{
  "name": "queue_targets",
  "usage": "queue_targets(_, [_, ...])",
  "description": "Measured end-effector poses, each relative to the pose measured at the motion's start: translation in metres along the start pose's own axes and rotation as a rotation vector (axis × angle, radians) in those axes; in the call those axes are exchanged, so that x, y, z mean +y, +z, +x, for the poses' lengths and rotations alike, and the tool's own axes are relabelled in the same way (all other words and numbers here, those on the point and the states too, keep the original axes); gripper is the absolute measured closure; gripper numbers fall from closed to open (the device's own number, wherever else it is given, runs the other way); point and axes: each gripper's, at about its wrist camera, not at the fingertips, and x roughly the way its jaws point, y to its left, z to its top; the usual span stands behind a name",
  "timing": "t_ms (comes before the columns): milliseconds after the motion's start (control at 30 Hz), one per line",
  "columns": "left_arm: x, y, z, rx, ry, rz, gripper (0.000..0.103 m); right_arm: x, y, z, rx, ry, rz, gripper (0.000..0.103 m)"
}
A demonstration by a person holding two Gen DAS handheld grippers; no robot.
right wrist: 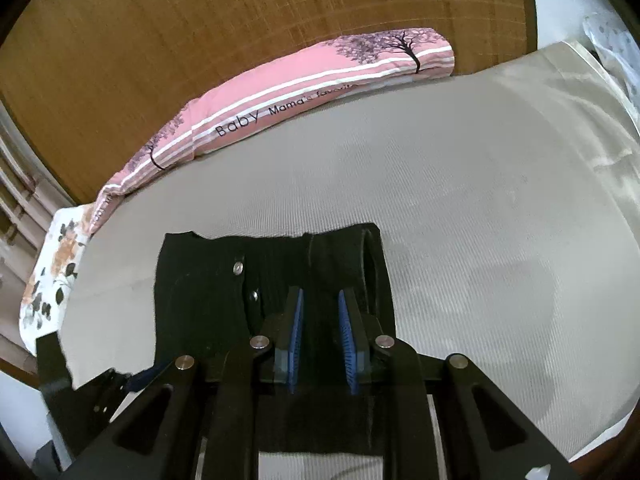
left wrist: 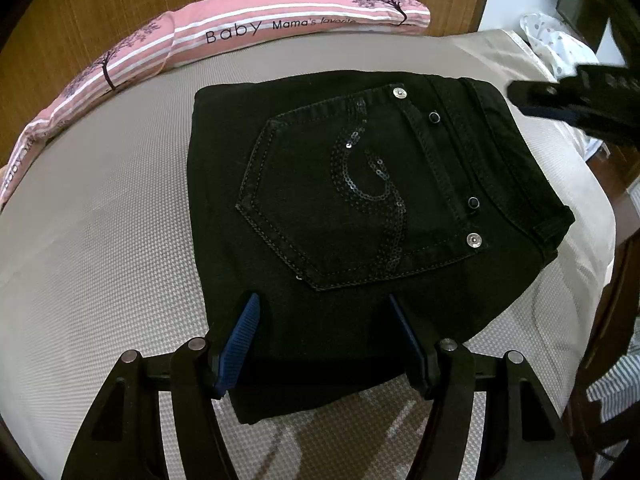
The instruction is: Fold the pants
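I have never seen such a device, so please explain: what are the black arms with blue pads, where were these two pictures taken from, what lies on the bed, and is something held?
There is no robot. A person holds one two-finger tool in each hand, and each tool carries a camera looking along its fingers. One picture comes from the left gripper, the other from the right gripper. On the beige textured bed cover lie folded black jeans with a sequin pocket. Behind them is a long pink striped pillow. The left fingers stand wide apart above the jeans. The right fingers are close together but parted. Neither appears to hold anything.
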Motion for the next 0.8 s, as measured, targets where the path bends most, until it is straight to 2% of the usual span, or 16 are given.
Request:
queue_targets(200, [0.0, -0.001, 0.0, -0.001, 0.002, 0.004, 0.036, 0.007, 0.013, 0.027, 0.015, -0.04, -0.032, 0.085])
queue_targets(400, [0.002, -0.001, 0.002, -0.004, 0.0, 0.003, 0.035, 0.003, 0.011, 0.056, 0.056, -0.074, -0.055, 0.087])
queue_targets(633, [0.002, 0.0, 0.002, -0.004, -0.007, 0.0, 0.034, 0.0, 0.001, 0.056, 0.105, -0.067, -0.076, 0.088])
queue_targets(800, [0.003, -0.001, 0.002, -0.008, -0.014, -0.005, 0.034, -0.002, -0.026, 0.045, 0.158, -0.061, -0.093, 0.082])
